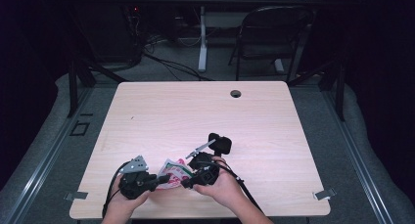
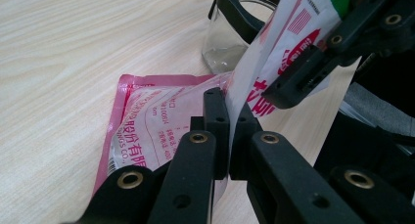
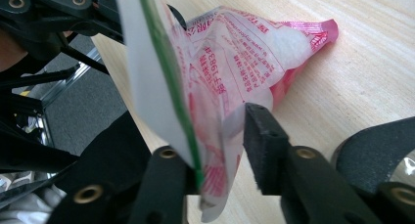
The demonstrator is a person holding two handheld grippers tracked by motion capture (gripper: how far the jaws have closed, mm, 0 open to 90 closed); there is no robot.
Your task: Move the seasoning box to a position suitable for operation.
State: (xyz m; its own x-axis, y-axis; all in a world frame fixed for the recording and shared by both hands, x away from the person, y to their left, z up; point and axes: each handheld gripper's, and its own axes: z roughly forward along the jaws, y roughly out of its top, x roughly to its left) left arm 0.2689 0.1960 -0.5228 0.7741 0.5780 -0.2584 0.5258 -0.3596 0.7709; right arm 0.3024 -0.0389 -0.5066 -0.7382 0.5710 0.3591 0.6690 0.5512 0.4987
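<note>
My left gripper (image 2: pixel 229 136) is clamped on the near edge of the pink-and-white packet (image 2: pixel 161 121); the film stands up between its pads. My right gripper (image 3: pixel 215 150) has the packet's other edge between its jaws, not yet pinched tight from what I see. A glass jar (image 2: pixel 230 43) sits just beyond the left jaws, on the table (image 1: pixel 161 111).

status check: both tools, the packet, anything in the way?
Left tool shut on packet edge. Right tool around other edge, gap visible. Glass jar just beyond.
</note>
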